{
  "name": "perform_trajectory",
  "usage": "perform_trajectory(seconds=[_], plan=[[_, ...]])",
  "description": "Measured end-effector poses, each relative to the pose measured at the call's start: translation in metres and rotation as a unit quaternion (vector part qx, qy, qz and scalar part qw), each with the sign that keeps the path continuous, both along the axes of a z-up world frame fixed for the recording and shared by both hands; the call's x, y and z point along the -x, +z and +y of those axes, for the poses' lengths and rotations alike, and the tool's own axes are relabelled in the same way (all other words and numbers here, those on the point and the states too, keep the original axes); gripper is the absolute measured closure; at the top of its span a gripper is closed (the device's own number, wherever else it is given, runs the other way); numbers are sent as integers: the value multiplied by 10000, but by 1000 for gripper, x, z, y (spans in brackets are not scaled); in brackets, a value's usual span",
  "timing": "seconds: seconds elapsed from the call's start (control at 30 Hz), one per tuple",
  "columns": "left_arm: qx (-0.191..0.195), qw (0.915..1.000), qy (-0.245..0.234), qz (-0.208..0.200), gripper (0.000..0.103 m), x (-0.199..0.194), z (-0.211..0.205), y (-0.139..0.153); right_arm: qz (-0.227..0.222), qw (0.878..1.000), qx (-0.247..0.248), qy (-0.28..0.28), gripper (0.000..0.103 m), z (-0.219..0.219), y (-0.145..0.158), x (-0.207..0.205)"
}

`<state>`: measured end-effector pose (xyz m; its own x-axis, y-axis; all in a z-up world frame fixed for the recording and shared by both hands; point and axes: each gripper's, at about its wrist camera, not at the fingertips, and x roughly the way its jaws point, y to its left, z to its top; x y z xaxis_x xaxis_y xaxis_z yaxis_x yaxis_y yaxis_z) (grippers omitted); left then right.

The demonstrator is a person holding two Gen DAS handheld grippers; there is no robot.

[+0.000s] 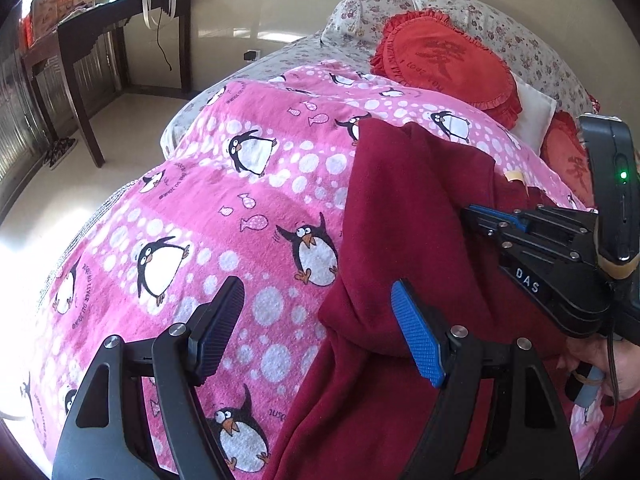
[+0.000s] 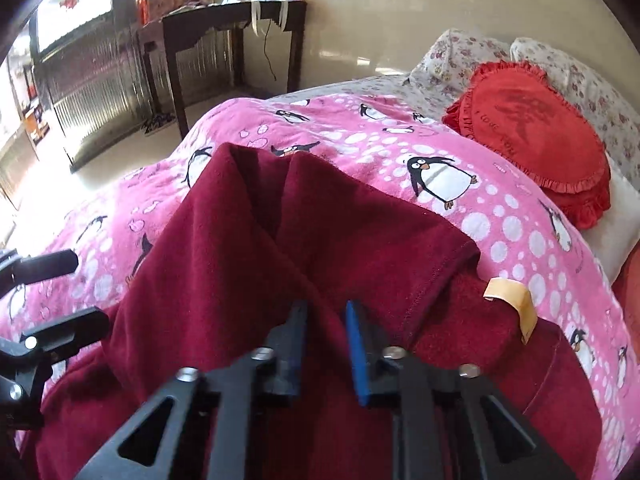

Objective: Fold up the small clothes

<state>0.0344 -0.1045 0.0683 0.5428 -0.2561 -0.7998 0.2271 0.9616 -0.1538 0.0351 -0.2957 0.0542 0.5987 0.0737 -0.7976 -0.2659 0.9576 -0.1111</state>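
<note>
A dark red garment (image 1: pixel 404 216) lies on a pink penguin blanket (image 1: pixel 248 184) on a bed. My left gripper (image 1: pixel 320 328) is open and empty, its jaws wide apart above the blanket at the garment's left edge. My right gripper (image 2: pixel 326 344) is shut on a raised fold of the red garment (image 2: pixel 280 232), which it lifts into a ridge. A tan label (image 2: pixel 516 300) sticks out from the garment's neck at right. The right gripper also shows in the left wrist view (image 1: pixel 472 214). The left gripper's fingers (image 2: pixel 68 328) show at the left edge of the right wrist view.
A red frilled cushion (image 1: pixel 448 60) and floral pillows (image 1: pixel 492 20) lie at the head of the bed. A dark wooden table (image 1: pixel 120 28) with bags stands by the far wall. Pale floor (image 1: pixel 132 120) lies beyond the bed's left edge.
</note>
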Motion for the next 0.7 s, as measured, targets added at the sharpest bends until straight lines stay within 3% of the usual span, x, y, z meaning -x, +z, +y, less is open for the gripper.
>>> perform_trajectory(seconds=[0.13,0.27,0.37,0.43,0.53,0.63,0.7], plan=[[45,10000,33,78,26,-5,-6,-3,69,9976,-423,-535,100,-23,0,-5],[-19,10000,-19,-96,26,-4,-14,4,-29,9980,-285,-565,100,-15,5,-1],[-220,9997,-53,-88,26,-10,-20,0,-19,9934,-906,-707,100,-26,19,17],[-366,9993,5,66,26,-16,-20,-12,-13,9884,-1311,-772,94,-34,24,35],[-331,9990,92,292,26,-20,-16,-29,184,9849,-1522,-804,88,-37,13,51],[-367,9991,85,180,26,-16,-16,-31,527,9841,-1350,-1030,88,-39,-17,51],[-504,9985,23,189,26,-12,-18,-28,567,9803,-1517,-1129,88,-44,-25,53]])
